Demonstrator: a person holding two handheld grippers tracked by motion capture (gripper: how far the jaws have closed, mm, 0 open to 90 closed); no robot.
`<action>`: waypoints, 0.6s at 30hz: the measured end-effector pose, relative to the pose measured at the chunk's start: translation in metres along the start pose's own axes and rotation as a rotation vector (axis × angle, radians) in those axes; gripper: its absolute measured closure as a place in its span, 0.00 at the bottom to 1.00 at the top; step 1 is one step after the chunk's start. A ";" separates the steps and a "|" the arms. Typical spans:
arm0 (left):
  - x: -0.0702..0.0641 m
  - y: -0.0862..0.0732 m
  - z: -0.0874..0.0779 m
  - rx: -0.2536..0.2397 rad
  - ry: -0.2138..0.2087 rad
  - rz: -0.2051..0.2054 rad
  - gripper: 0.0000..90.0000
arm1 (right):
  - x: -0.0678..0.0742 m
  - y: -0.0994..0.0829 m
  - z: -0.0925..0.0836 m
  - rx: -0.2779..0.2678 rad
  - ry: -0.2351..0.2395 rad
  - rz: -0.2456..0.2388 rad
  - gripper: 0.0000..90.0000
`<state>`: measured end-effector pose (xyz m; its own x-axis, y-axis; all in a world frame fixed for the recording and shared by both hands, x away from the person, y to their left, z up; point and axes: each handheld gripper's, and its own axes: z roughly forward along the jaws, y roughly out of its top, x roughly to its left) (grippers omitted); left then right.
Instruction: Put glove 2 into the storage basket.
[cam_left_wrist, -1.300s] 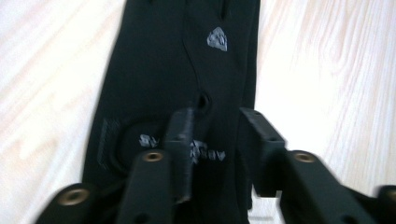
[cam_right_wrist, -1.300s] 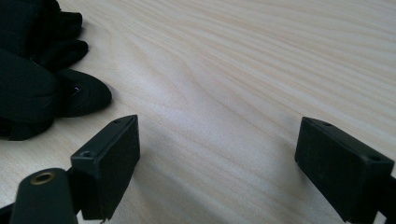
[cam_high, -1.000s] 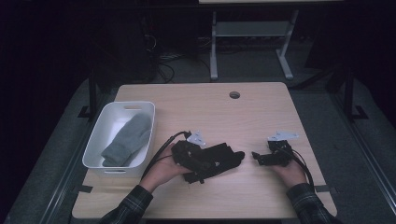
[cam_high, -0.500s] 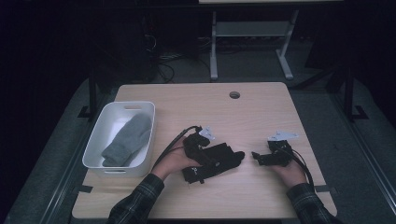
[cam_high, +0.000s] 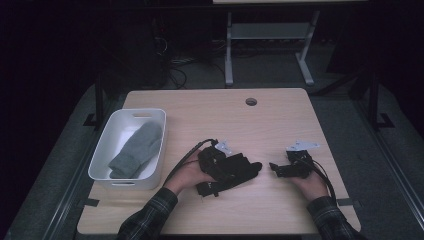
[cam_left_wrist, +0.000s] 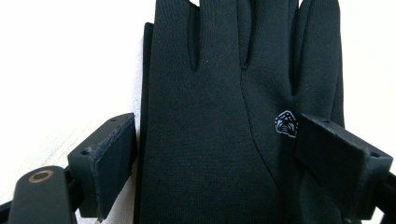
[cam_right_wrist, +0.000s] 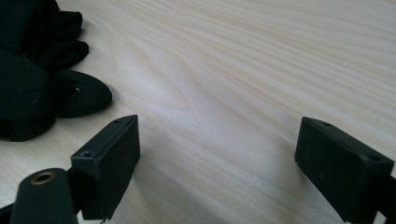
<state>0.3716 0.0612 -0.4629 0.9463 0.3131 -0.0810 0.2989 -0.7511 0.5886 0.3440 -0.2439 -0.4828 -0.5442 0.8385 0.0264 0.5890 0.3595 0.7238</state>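
Observation:
A black glove (cam_left_wrist: 219, 107) with a small white logo lies flat on the wooden table (cam_high: 200, 110), fingers pointing away from me. My left gripper (cam_left_wrist: 224, 140) straddles it. Its jaws have just been opening and now stand wide, with the glove between them and the pads not pressing it. From the high view, my left gripper (cam_high: 226, 165) rests over the black glove pile (cam_high: 240, 172) at the table's front middle. My right gripper (cam_high: 274, 168) lies just right of the pile, pointing at it. My right gripper (cam_right_wrist: 219, 140) is open over bare wood, with black glove fingertips (cam_right_wrist: 70, 93) to its left.
A white bin (cam_high: 117, 175) at the table's left holds a grey mitten (cam_high: 136, 150). A round cable hole (cam_high: 251, 101) sits near the far edge. Beyond the table stand a dark floor and a white metal frame (cam_high: 270, 35).
My left hand has shifted a little to the right and lower over the black glove pile. The right hand has kept still.

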 end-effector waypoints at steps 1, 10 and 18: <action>0.000 0.000 0.000 0.000 0.002 0.000 0.15 | 0.000 0.000 0.000 0.000 0.000 0.000 0.15; -0.005 0.000 -0.005 0.000 -0.033 0.028 0.41 | 0.000 0.000 0.000 0.000 0.000 0.001 0.15; -0.004 -0.002 -0.008 -0.009 -0.084 0.023 0.67 | 0.000 0.000 0.000 0.000 0.000 0.001 0.15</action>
<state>0.3664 0.0658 -0.4573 0.9599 0.2461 -0.1346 0.2767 -0.7522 0.5980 0.3439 -0.2438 -0.4828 -0.5438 0.8388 0.0274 0.5897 0.3587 0.7235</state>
